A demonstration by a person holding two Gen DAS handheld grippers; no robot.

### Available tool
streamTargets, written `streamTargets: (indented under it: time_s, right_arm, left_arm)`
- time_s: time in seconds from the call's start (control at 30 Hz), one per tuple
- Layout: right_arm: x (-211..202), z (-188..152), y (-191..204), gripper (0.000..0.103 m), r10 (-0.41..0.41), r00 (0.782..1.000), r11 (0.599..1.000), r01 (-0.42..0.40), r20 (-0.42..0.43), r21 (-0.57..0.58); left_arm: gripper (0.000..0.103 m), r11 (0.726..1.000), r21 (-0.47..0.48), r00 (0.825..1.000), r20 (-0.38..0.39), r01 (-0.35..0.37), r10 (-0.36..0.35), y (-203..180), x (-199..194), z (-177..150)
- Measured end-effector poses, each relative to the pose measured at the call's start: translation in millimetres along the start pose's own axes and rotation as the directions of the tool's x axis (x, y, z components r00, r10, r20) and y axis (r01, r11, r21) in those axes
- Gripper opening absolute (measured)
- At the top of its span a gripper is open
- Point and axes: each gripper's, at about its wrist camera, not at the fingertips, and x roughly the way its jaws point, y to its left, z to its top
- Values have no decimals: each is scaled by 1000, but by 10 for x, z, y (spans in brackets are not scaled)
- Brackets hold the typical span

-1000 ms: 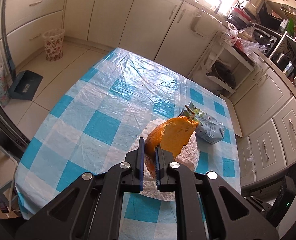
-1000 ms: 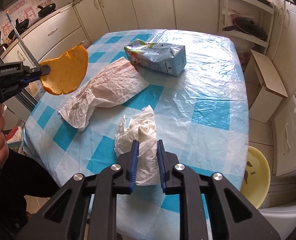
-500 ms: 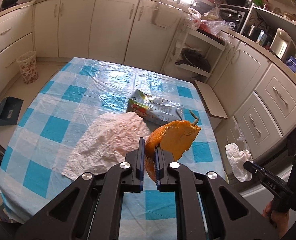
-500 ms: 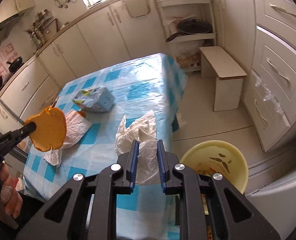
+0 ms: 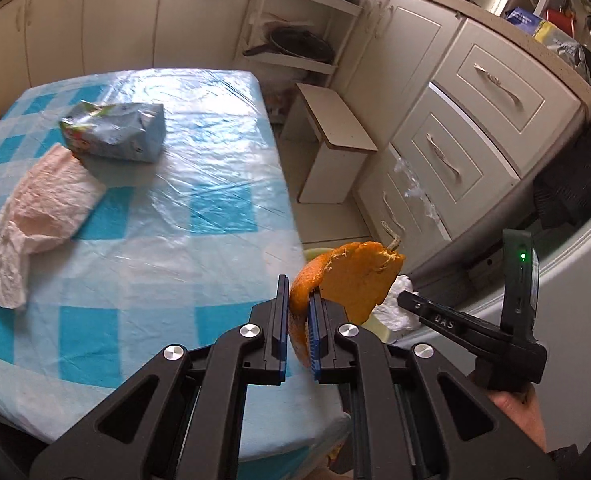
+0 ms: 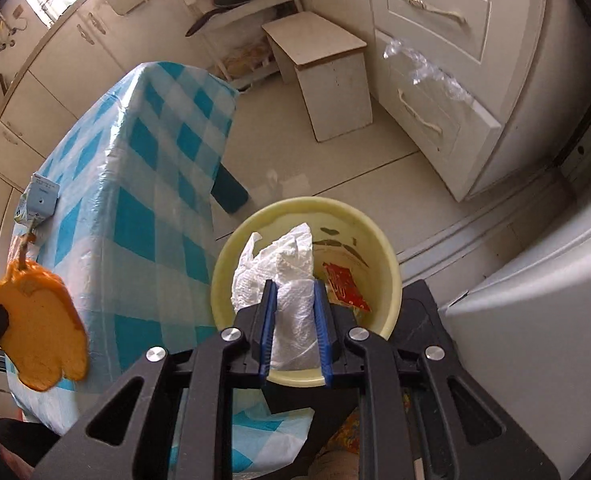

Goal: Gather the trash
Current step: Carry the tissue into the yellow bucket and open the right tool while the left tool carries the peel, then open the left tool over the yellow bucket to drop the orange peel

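Observation:
My left gripper [image 5: 297,300] is shut on a piece of orange peel [image 5: 355,280], held past the table's right edge. In the right wrist view the peel [image 6: 35,332] hangs at the far left, beside the tablecloth. My right gripper [image 6: 294,292] is straight above the yellow bin [image 6: 383,248] on the floor. Its jaws are opening, with a crumpled white paper towel [image 6: 291,272] between them, still touching both pads. A red wrapper [image 6: 345,286] lies inside the bin. A squashed drink carton [image 5: 115,132] and a pinkish used napkin [image 5: 43,208] lie on the table [image 5: 175,240].
The table wears a blue-and-white checked cloth under clear plastic. A low white stool [image 5: 335,140] stands on the floor beyond the bin, and cabinet drawers [image 6: 435,60] run along the right. A person's hand [image 5: 515,416] holds the right gripper's handle.
Both grippers swung right, off the table. The right one now hangs over the yellow bin with its jaws a little wider; the left one carried the peel past the table edge.

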Motion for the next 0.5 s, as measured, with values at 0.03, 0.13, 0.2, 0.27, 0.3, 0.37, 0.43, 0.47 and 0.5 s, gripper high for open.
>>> streamTargets:
  time_s: [0.03,0.13,0.2,0.27,0.3,0.37,0.43,0.47,0.5]
  right_arm:
    - [-9,13,-25,27,9,1000,1000,-9,3,16]
    - [-114,63,-130,36,57,998,995,-60,35,82]
    - [-206,92,-198,41,88,994,987,-95,66,127]
    - [-318,116,-245,44,119,987,977,-135,108,165]
    - [-384,132,-253,44,136,982,972,-158,131,176]
    - [-537,165,-237,46,168,969,963,-201,180,180]
    - [-676,201,-179,47,195,957,959,-232,216,162]
    - [-739,216,-141,47,207,951,958,-244,231,149]
    - [-788,249,-109,48,214,946,958,-252,244,136]
  left_arm:
    - [8,1000,-5,1000,-12,3,-3,-68,81,-23]
    - [8,1000,-26,999,-52,2,-3,-201,319,-72]
    - [8,1000,-25,997,-71,-13,12,-265,454,-103]
    - [8,999,-22,996,-86,-32,30,-320,571,-111]
    - [8,999,-20,995,-94,-40,38,-338,632,-97]
    - [8,998,-18,992,-114,-57,55,-399,765,-83]
    - [9,998,-6,986,-158,-63,61,-464,922,-74]
    - [11,996,11,983,-164,-85,86,-521,982,-68]
    - [15,997,23,983,-165,-80,83,-581,1023,-61]
